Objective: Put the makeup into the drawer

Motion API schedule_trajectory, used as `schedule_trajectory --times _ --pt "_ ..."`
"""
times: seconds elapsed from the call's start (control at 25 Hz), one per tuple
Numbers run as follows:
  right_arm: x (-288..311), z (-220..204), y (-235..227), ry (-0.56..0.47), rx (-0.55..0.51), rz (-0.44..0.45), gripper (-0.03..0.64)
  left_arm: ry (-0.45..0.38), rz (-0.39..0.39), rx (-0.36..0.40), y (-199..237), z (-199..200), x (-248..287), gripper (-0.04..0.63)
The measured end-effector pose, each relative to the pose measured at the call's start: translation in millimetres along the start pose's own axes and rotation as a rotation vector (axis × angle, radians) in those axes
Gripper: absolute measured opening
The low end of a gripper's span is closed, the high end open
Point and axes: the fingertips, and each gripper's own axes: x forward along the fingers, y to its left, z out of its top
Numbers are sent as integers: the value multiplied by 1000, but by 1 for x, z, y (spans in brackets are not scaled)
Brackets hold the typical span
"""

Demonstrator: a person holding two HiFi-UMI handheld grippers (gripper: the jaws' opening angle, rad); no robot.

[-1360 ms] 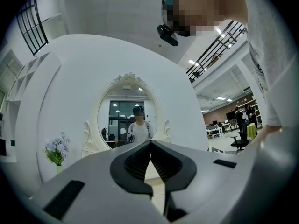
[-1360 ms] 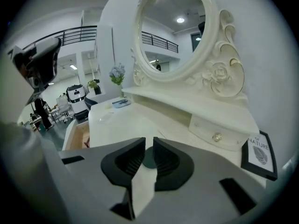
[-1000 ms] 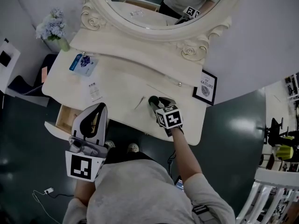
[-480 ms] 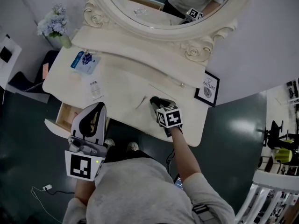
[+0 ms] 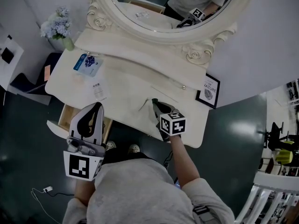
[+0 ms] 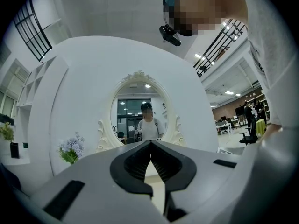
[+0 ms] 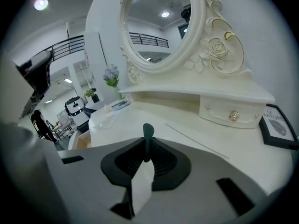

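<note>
The right claw (image 7: 147, 148) has just been closing and is now gripping the makeup (image 7: 147, 130), so carrying it to the drawer (image 5: 63, 117) is coming next. The left claw (image 6: 150, 146) is hanging shut, holding 0 items.

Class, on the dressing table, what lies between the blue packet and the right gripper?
In the head view, a small pale sachet and, nearer the right gripper, a thin stick lie between it and the blue packet.

- Table (image 5: 126, 85): cream paint, smooth, satin.
- Mirror (image 5: 154, 8), 12 o'clock: glossy glass, carved frame.
- Knob (image 7: 233, 115): shiny metal.
- Drawer (image 5: 64, 118), 8 o'clock: bare wood inside.
- Floor (image 5: 233, 125): glossy.
- Right gripper (image 7: 146, 143): matt grey plastic w/ ribbed black pads (image 7: 162, 165).
- Makeup (image 7: 147, 132): matt tip.
</note>
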Motion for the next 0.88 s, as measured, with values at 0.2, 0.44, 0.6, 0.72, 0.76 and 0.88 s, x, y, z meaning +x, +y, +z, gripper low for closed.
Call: schedule_trajectory --times 0.2,0.44,0.6,0.72,0.76,0.88 --pt "-16 40 35 -162 -3 72 46 -43 45 -27 16 12 -5 14" --pt "-26 70 75 -266 -31 139 46 -44 70 -28 34 12 -18 14" --pt "-29 78 97 -294 -51 174 46 -46 83 -31 42 11 -29 14" --pt "-26 80 113 -302 -71 198 46 -44 95 -31 50 10 -36 14" --pt "-25 81 119 -303 -74 207 46 -45 99 -31 53 10 -39 14" --pt "-21 81 137 -306 -78 236 46 -48 115 -31 62 11 -50 14"
